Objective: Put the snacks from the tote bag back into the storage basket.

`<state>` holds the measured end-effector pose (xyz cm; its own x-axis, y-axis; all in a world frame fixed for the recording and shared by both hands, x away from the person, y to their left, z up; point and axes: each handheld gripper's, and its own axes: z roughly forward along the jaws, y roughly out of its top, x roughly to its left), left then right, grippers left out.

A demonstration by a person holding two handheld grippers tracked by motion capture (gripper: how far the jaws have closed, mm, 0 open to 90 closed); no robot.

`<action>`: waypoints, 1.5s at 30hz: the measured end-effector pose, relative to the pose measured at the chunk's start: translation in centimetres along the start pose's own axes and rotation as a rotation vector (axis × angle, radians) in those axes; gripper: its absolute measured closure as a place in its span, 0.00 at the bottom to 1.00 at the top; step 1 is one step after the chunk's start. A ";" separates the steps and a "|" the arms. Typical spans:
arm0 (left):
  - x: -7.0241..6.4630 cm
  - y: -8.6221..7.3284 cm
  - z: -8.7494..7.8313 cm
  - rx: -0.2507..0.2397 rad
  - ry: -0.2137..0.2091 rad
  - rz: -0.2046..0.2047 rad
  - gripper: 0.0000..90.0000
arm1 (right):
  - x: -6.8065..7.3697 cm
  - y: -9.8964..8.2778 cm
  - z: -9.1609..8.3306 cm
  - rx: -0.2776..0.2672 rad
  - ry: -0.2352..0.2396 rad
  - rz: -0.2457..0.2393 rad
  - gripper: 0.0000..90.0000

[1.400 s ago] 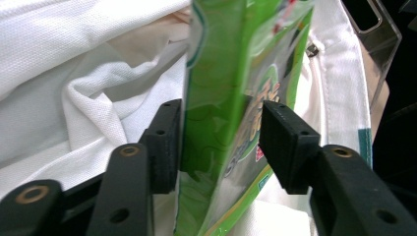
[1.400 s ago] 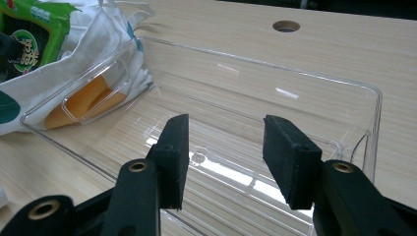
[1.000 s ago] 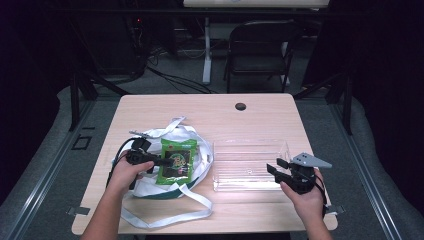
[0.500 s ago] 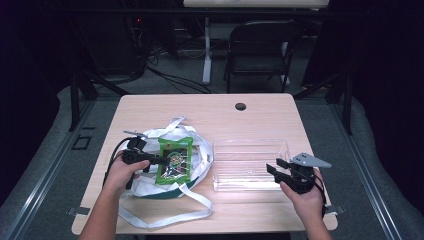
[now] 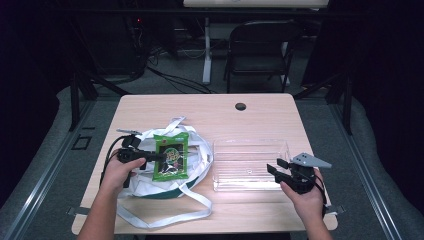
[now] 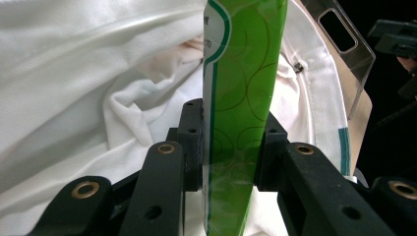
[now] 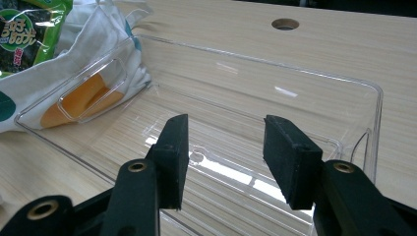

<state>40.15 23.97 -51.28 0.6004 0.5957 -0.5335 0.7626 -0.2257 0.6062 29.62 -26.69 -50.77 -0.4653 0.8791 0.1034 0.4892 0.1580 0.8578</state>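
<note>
The left gripper [image 5: 156, 157] has its fingers clamped on the green snack packet [image 5: 170, 156], lifted just above the white bag [image 5: 150, 182]. The right gripper [image 5: 274, 169] waits half open, holding nothing, at the clear tray [image 5: 250, 148]; the packet is not yet in it.

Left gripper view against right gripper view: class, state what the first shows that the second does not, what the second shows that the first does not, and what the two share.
The left gripper view shows the left gripper with its jaws shut on the edge of the green snack packet.

The right gripper view shows the right gripper with open jaws at the clear plastic tray, the tray's bare floor, the printed face of the packet and the round hole in the tabletop.

Both show the packet, the white cloth bag and the tray's handle end.
</note>
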 end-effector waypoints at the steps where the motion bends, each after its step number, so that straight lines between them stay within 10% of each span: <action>1: 0.0 0.0 -0.1 -0.011 0.003 -0.001 0.79 | 0.0 0.0 0.0 0.001 -0.001 -0.001 0.58; 31: -3.0 1.1 -2.1 -0.264 0.071 0.165 0.79 | 0.7 1.0 0.6 0.041 0.036 -0.090 0.54; 45: -5.2 2.0 -1.4 -0.305 0.069 0.242 0.79 | 1.3 3.5 1.5 0.114 0.134 -0.236 0.53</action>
<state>38.17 21.47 -46.49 0.7286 0.6063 -0.3187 0.4881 -0.1332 0.8625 31.88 -24.32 -48.43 -0.6657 0.7459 -0.0200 0.4323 0.4073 0.8045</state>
